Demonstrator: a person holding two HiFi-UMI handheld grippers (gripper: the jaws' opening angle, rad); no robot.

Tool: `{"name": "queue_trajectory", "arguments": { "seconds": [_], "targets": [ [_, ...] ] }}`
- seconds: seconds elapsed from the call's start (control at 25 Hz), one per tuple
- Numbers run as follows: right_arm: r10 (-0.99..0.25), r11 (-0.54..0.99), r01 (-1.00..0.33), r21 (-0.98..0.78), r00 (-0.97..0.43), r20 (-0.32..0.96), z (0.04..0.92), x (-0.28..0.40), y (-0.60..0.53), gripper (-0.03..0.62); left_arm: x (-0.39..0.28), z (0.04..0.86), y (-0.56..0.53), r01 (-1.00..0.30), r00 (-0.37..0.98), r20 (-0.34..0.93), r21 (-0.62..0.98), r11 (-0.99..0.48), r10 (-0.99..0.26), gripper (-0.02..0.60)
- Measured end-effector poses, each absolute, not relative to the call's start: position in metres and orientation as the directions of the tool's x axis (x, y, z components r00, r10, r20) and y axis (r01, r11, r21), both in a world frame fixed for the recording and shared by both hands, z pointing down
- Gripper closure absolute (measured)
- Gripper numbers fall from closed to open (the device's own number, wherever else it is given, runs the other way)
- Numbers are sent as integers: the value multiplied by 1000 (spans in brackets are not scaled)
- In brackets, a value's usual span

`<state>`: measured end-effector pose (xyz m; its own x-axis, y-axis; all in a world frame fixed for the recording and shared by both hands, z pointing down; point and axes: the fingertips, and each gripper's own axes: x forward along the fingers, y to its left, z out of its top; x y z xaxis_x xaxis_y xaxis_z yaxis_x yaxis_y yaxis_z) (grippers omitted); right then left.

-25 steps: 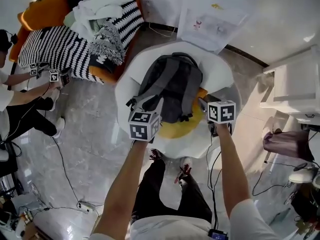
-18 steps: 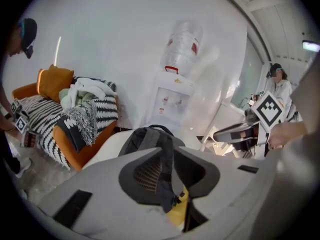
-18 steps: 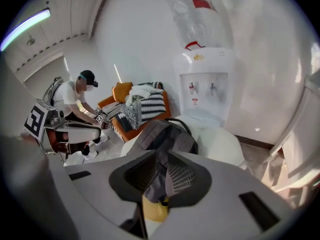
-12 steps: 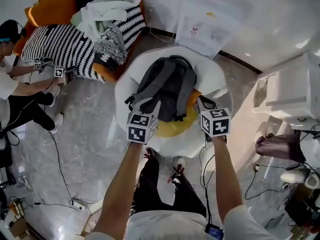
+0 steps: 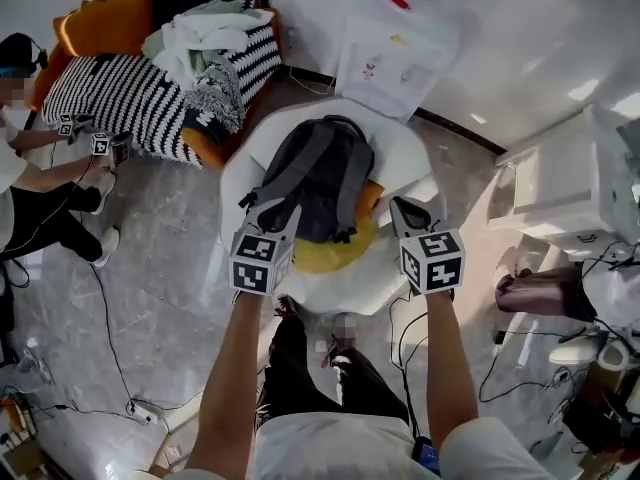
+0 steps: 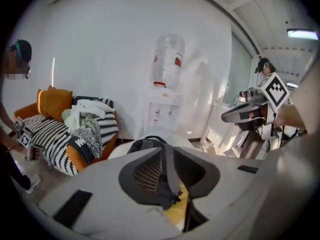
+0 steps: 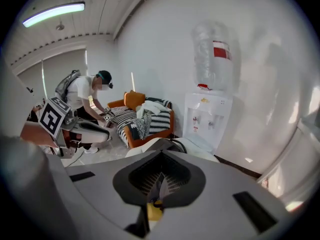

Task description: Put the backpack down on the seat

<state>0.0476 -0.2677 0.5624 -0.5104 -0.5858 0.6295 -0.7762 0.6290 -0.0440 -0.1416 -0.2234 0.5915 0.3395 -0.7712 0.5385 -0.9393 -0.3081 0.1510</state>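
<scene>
A grey backpack (image 5: 315,173) lies flat on the round white seat (image 5: 395,153), partly over a yellow cushion (image 5: 325,253). My left gripper (image 5: 278,213) hovers at the backpack's near left corner with its jaws together; nothing shows clamped between them. In the left gripper view the backpack's strap (image 6: 167,171) shows beyond the jaws. My right gripper (image 5: 408,211) is shut and empty, over the seat's right side, a little apart from the backpack. The right gripper view shows the backpack (image 7: 160,176) past its closed jaws.
An orange sofa (image 5: 100,18) piled with striped blankets stands at the back left, with a person (image 5: 30,168) crouched beside it. A water dispenser (image 5: 400,48) is behind the seat and a white cabinet (image 5: 560,183) to the right. Cables (image 5: 110,318) trail on the floor.
The right gripper has drawn back from the backpack's right side toward me. The left gripper stays at the backpack's near corner. The backpack rests still on the seat.
</scene>
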Motion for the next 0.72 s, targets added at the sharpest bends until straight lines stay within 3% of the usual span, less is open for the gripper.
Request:
{"name": "queue_trajectory", "arguments": {
  "seconds": [0.56, 0.72],
  "targets": [
    [-614, 686, -728, -19, -593, 521, 469, 67, -228, 591, -123, 504, -183, -961, 264, 457, 45, -274, -850, 499],
    [-631, 687, -726, -22, -611, 477, 439, 75, -217, 591, -119, 477, -173, -968, 231, 436, 11, -251, -870, 535]
  ]
}}
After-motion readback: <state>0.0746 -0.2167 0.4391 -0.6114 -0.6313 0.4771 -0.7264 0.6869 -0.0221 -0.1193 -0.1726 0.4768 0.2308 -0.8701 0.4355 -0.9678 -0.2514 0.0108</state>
